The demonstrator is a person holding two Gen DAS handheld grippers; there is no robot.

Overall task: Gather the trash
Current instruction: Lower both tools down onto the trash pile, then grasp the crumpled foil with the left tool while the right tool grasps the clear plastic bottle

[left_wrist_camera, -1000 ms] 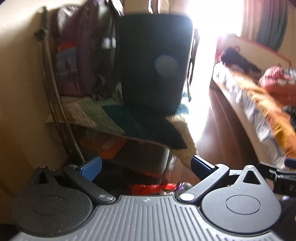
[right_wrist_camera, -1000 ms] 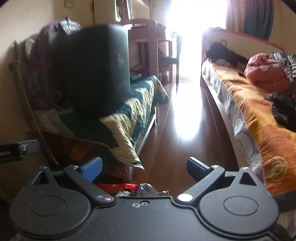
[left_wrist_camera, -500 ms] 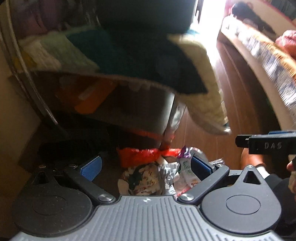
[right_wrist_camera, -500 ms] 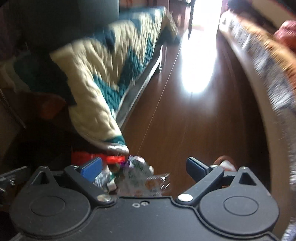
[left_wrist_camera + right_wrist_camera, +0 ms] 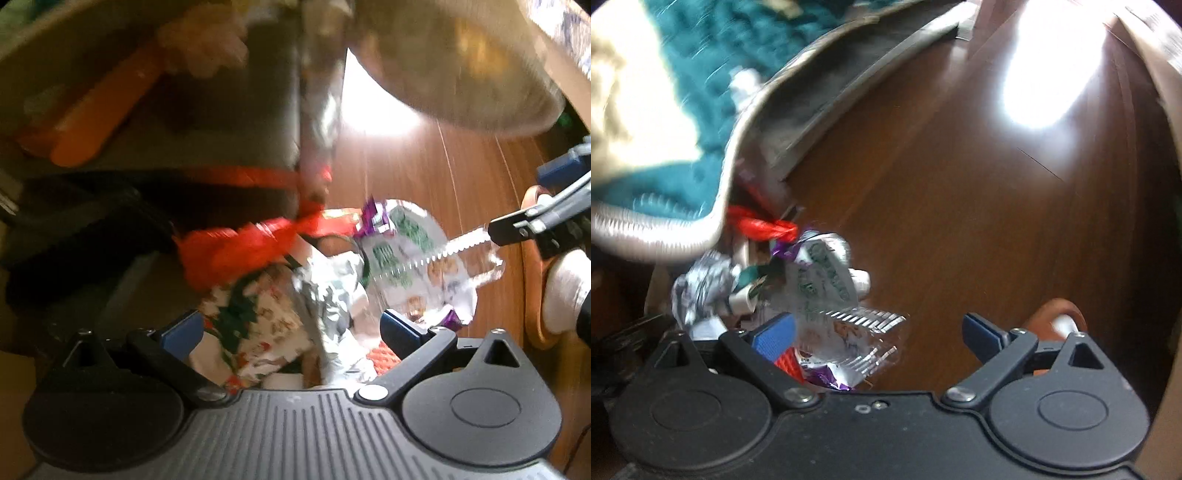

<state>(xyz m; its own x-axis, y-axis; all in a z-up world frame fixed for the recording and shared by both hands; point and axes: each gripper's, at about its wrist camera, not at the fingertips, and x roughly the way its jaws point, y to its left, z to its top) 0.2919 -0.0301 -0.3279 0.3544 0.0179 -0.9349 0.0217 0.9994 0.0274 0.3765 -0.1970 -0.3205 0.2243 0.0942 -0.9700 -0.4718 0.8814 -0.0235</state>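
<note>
Red plastic [image 5: 236,251] ties a heap of wrappers [image 5: 402,251] on the wood floor [image 5: 424,173]; the left gripper [image 5: 291,328] hangs over it, jaws wide, holding nothing. From the right gripper [image 5: 879,328], likewise spread and empty, the wrappers [image 5: 820,288] lie beside a quilt [image 5: 665,110].

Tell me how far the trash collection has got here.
Nothing looks collected yet. Both the left gripper and right gripper are open and empty above the pile. Left to gather: the red bag, crumpled foil and snack wrappers on the floor.
</note>
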